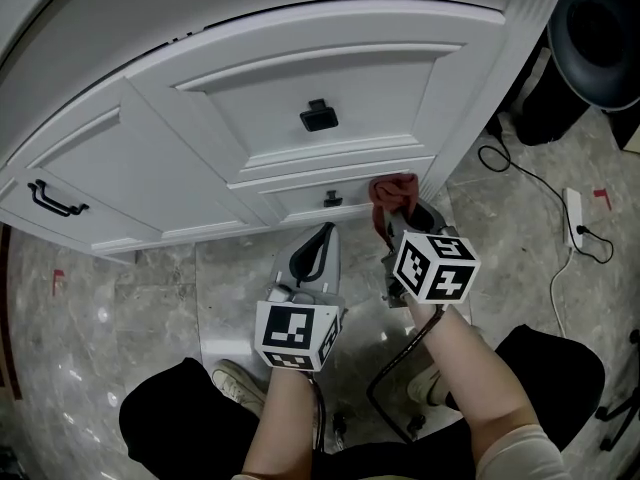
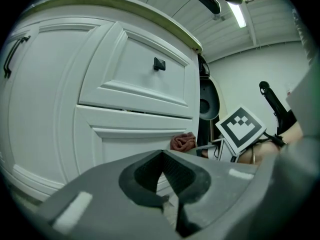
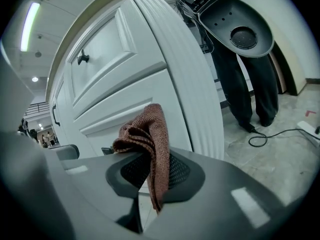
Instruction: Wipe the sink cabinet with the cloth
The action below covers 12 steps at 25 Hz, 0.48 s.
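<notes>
The white sink cabinet (image 1: 300,78) fills the upper part of the head view, with panelled fronts and black handles. A reddish-brown cloth (image 1: 393,192) is pressed at the cabinet's lower right corner, and my right gripper (image 1: 398,214) is shut on it. In the right gripper view the cloth (image 3: 148,134) hangs bunched between the jaws, close to the cabinet's corner post (image 3: 185,94). My left gripper (image 1: 314,252) sits lower and to the left, above the floor, shut and holding nothing. From the left gripper view (image 2: 167,184) the cloth (image 2: 183,142) shows beside the cabinet front (image 2: 125,84).
A black rounded object (image 1: 598,28) stands right of the cabinet, with a black cable (image 1: 530,178) and a white power strip (image 1: 573,213) on the marble floor. Handles: a square knob (image 1: 318,116), a small knob (image 1: 332,199), a bar (image 1: 55,200). My shoe (image 1: 236,378) is below.
</notes>
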### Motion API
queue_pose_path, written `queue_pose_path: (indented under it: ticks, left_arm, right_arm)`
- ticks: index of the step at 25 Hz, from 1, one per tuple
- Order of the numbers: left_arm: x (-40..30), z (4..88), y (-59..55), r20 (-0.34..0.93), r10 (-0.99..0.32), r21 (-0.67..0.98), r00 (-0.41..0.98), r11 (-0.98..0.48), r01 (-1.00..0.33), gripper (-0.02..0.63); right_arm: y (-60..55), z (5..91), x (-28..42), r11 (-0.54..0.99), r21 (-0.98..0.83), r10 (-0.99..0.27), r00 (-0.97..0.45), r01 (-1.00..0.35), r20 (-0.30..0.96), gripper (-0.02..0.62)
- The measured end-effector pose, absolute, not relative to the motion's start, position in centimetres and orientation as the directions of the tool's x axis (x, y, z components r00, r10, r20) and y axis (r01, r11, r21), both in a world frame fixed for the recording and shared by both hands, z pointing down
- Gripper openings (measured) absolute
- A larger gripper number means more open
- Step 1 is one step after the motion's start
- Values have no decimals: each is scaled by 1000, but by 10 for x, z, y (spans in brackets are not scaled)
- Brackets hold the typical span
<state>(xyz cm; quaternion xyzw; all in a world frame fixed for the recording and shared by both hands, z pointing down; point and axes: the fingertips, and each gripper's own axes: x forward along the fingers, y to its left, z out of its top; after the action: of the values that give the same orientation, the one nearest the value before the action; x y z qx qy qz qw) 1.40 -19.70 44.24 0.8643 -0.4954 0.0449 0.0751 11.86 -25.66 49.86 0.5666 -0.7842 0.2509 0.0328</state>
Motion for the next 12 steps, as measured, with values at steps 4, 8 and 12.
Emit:
queue_pose_path:
  ticks: [4, 8, 12]
  left_arm:
    - [21, 442, -199, 150, -846, 85, 512, -505, -859, 0]
    - [24, 443, -199, 149, -843, 91, 516, -508, -856, 0]
    - [22, 447, -197, 155, -842, 92, 516, -508, -856, 0]
  right_arm:
    - [-253, 498, 131, 214, -354, -879, -338, -910, 337, 80]
    - [-252, 504, 159, 149, -344, -891, -277, -927, 361, 78]
    - [-248, 505, 166, 126, -322, -901, -244, -938, 359, 78]
